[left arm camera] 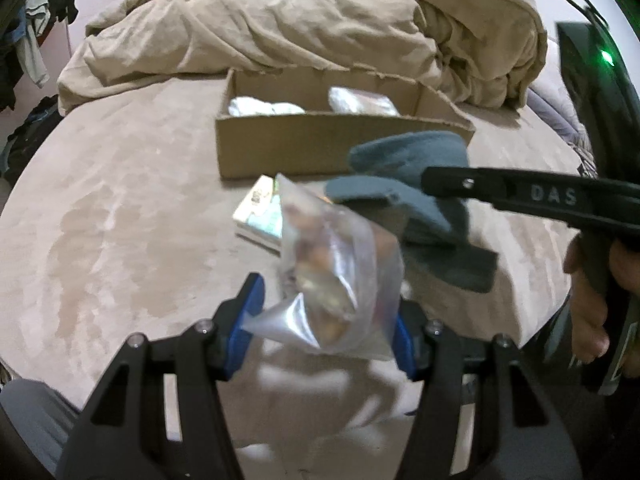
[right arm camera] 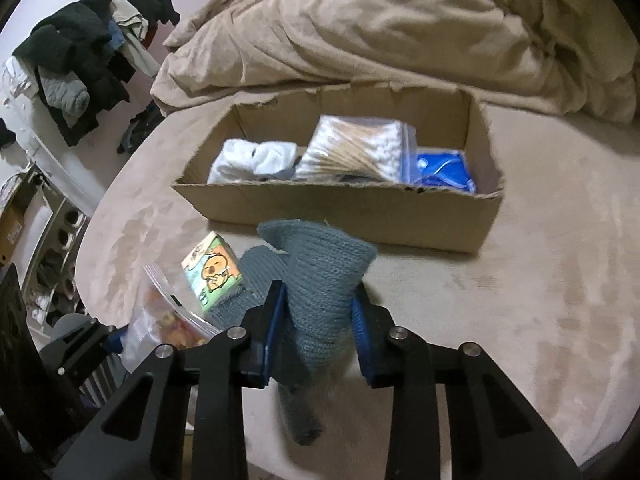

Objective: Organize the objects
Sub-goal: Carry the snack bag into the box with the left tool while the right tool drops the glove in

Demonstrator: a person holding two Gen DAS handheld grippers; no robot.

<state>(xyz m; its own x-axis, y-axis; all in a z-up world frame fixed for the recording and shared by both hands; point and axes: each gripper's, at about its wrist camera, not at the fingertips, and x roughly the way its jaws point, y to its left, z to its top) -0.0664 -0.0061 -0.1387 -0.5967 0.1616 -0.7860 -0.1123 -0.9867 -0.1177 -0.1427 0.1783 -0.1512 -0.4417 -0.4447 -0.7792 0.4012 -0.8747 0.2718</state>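
My left gripper is shut on a clear zip bag of snacks and holds it above the bed. My right gripper is shut on a grey-blue knitted cloth, lifted above the bed; the cloth also shows in the left wrist view. A cardboard box stands ahead and holds a white cloth, a bag of cotton swabs and a blue packet. A small cartoon-printed pack lies on the bed in front of the box.
A crumpled beige blanket lies behind the box. The beige bed sheet spreads to the right. Dark clothes hang at the left by the wall. The zip bag shows in the right wrist view.
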